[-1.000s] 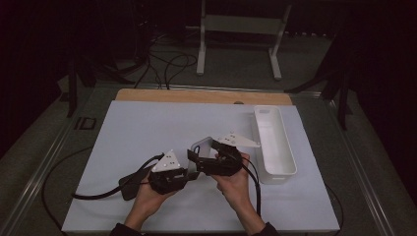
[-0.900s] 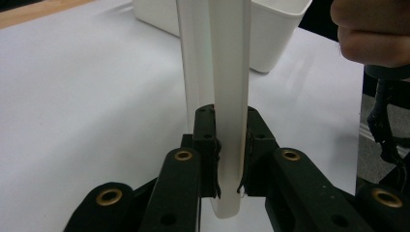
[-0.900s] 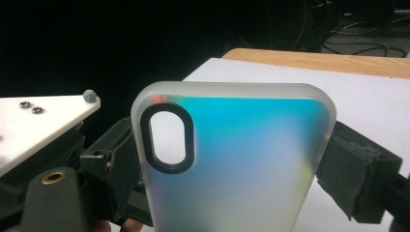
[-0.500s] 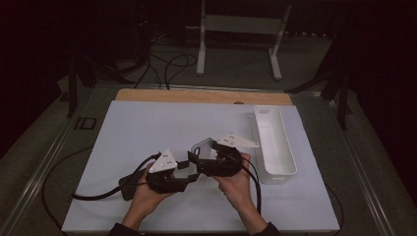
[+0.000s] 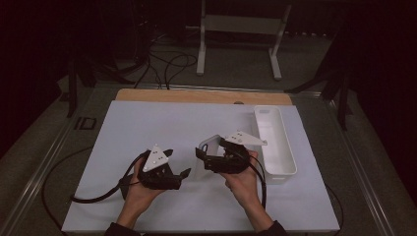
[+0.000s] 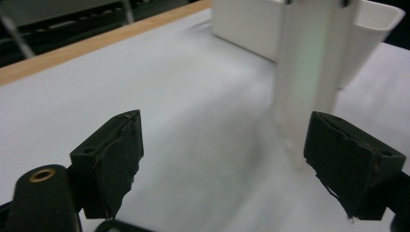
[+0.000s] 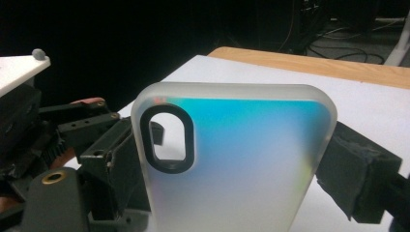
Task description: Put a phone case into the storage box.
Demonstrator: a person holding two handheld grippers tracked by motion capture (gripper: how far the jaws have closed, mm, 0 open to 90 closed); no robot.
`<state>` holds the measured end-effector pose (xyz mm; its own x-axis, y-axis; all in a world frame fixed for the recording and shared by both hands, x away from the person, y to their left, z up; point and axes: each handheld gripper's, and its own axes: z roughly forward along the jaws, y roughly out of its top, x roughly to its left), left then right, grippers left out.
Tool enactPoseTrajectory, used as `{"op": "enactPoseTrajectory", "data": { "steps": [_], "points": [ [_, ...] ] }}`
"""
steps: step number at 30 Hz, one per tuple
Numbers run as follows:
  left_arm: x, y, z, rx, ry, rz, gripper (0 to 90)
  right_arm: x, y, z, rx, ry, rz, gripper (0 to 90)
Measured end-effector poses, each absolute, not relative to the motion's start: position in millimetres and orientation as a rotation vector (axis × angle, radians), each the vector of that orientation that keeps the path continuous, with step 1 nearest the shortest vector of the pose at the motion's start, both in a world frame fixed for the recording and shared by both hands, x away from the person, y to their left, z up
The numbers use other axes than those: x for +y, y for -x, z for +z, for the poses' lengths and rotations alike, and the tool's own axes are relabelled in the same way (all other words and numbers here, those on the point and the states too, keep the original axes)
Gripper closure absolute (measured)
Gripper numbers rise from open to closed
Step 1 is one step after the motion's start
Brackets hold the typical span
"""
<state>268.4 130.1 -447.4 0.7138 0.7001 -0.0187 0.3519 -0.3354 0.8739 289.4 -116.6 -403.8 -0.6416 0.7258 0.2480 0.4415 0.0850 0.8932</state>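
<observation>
Since the earlier high view, the left gripper (image 5: 183,173) has been drawn back to the left, away from the right gripper (image 5: 201,153), so the two are now apart where they were nearly touching; the left jaws have just been opening, with nothing between them.

In the left gripper view, both black pads (image 6: 113,157) are seen spread wide over the white table mat (image 6: 145,87), no object pressed by either. A frosted phone case (image 6: 307,72) is seen edge-on ahead of them, blurred, closer to the right-hand pad but not gripped by it.

The phone case (image 7: 232,159) is held upright by the right gripper, clamped across its width between the two pads (image 7: 358,179); jaws are set wide because the case is wide. An iridescent blue-green sheen and a black-rimmed oval camera cutout (image 7: 167,137) are visible on it. The left gripper's body is seen behind the case, at left in that view.

In the high view, the case (image 5: 209,146) sits just left of the white plastic bin (image 5: 275,142), near the middle of the mat, lifted in the right hand (image 5: 241,182). The left hand (image 5: 137,191) rests low near the mat's front edge.
</observation>
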Motion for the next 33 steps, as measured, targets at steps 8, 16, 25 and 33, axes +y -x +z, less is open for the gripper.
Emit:
{"op": "enactPoseTrajectory", "data": {
  "steps": [8,16,25,33],
  "points": [
    [147.5,-266.6,-448.5,0.901,-1.946,0.547,0.7,-129.0,-294.7,-395.9,2.076,-1.162,1.554,16.8],
    [169.1,-257.6,-452.7,0.961,-1.922,0.596,0.2,-140.6,-300.2,-389.5,2.043,-1.167,1.539,16.8],
    [192.4,-246.9,-460.7,1.022,-1.888,0.626,0.1,-153.1,-307.2,-381.1,2.015,-1.165,1.522,16.8],
    [210.5,-239.8,-468.8,1.066,-1.842,0.626,0.0,-167.1,-318.1,-367.8,1.975,-1.148,1.480,16.8]
  ]
}}
